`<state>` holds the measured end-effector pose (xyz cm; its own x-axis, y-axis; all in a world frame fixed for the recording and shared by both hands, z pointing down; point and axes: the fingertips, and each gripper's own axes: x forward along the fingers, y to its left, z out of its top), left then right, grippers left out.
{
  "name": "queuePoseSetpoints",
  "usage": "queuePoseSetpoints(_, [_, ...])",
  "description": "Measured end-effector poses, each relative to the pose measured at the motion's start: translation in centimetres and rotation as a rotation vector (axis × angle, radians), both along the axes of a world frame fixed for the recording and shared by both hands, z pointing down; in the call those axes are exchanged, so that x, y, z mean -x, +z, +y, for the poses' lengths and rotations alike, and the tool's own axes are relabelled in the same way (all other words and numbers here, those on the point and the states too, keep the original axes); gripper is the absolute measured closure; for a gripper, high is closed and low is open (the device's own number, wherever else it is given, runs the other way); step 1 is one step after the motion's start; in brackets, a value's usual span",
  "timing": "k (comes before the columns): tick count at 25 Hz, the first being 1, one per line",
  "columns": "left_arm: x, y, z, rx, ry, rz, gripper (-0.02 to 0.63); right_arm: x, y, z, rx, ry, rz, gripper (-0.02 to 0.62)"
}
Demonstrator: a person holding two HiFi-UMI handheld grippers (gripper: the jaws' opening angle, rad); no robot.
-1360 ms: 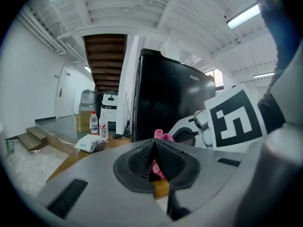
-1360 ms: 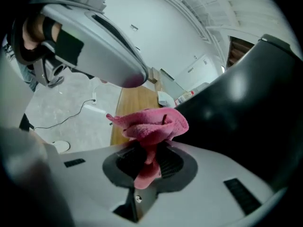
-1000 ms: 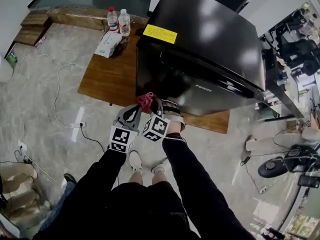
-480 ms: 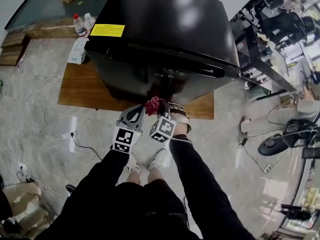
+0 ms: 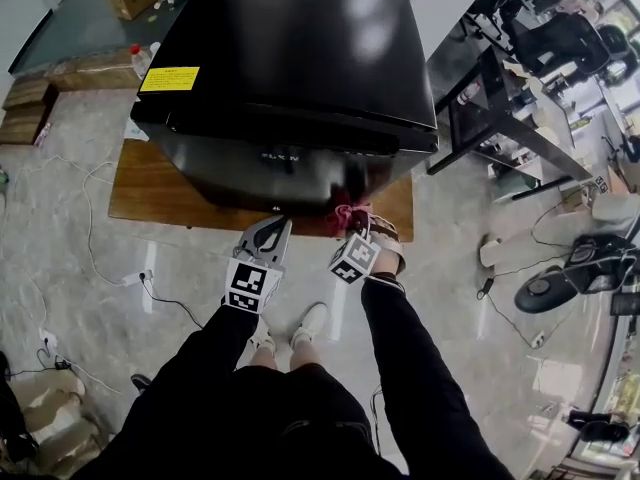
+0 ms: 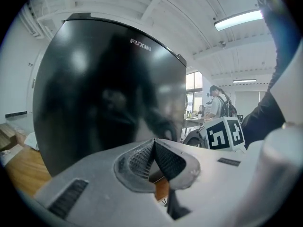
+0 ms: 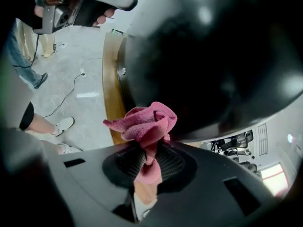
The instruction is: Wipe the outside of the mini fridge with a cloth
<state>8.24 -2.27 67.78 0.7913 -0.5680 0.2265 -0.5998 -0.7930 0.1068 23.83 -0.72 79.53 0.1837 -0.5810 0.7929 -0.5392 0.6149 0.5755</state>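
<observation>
At the upper left of the head view, a yellow label (image 5: 169, 78) sat on the top corner of the mini fridge (image 5: 290, 58), but its print was too small to read. The fridge, black and glossy, stood on a wooden board (image 5: 150, 183) and filled the upper middle of the frame. Below its front, left of centre, the left gripper (image 5: 272, 232) was clenched on nothing and held a little apart from the door. In the left gripper view the white word "FUXIN" (image 6: 140, 44) could be read near the top of the door. To the right, the right gripper (image 5: 352, 230) was grasping a bunched pink cloth (image 5: 344, 211), which seemed to touch the lower right part of the door. I judge that the wiping of the front was in hand. The next move probably calls for a steady stroke across the door, with the cloth kept pressed on the surface and firmly pinched.
</observation>
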Motion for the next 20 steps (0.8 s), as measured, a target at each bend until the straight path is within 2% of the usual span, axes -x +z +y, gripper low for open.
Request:
queuePoseSetpoints(4, [0.9, -3.0, 1.0, 0.013, -0.034, 0.019, 0.600, 1.1, -4.2, 1.6, -0.062, -0.056, -0.039, 0.529])
queuePoseSetpoints(8, [2.2, -7.5, 3.3, 0.036, -0.052, 0.065, 0.600, 5.2, -11.3, 3.5, -0.155, -0.181, -0.095, 0.529])
queuePoseSetpoints(15, [6.5, -17.9, 6.0, -0.071, -0.131, 0.079, 0.600, 12.8, -26.3, 5.0, -0.373, -0.405, -0.225, 0.529])
queuePoseSetpoints(20, [10.1, -23.0, 6.8, -0.142, -0.219, 0.088, 0.600, 17.0, -31.1, 5.1, -0.449, -0.507, -0.291, 0.529])
